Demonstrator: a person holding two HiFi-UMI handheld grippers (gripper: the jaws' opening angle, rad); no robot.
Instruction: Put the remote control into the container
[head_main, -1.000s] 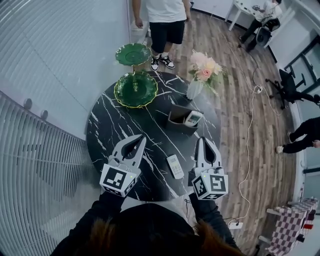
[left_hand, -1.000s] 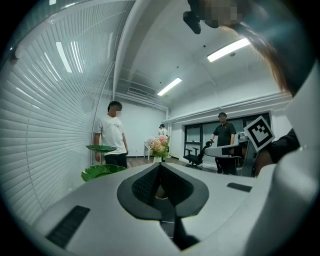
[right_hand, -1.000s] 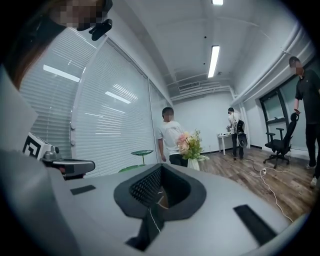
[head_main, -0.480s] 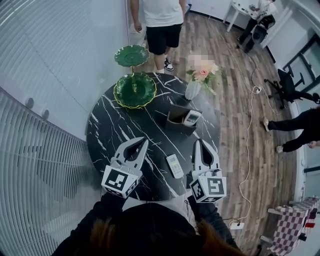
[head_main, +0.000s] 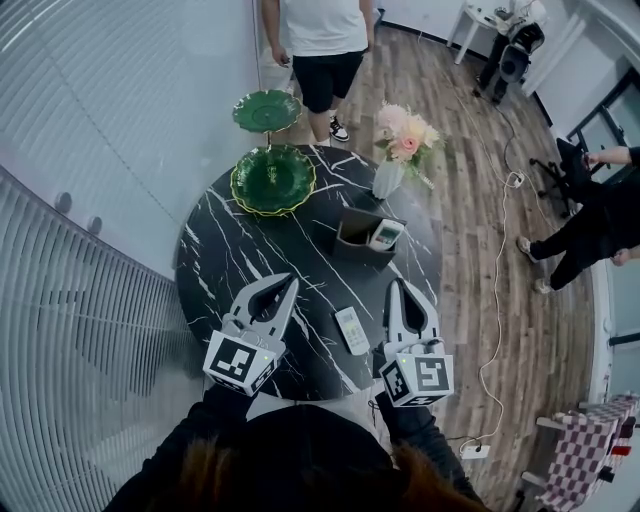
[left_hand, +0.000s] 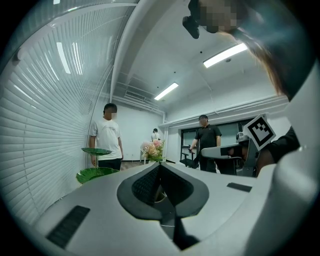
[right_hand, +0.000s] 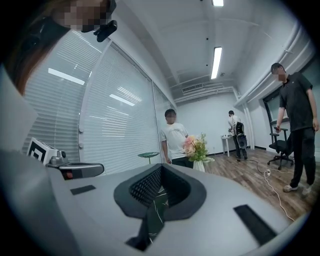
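Remote control (head_main: 351, 331) lies between left tool (head_main: 289, 284) and right tool (head_main: 398, 286), both closed.

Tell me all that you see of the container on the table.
The container is a dark brown, open-topped box, rectangular, matte as it looks. It stands upright on the black marbled table, toward its far right side, near the vase but apart from it. A white remote leans inside its right end; the left part looks empty.

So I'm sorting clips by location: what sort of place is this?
Likely an office lounge or studio: a round marble table, a wheeled office chair, wall-length blinds and ceiling strip lights.
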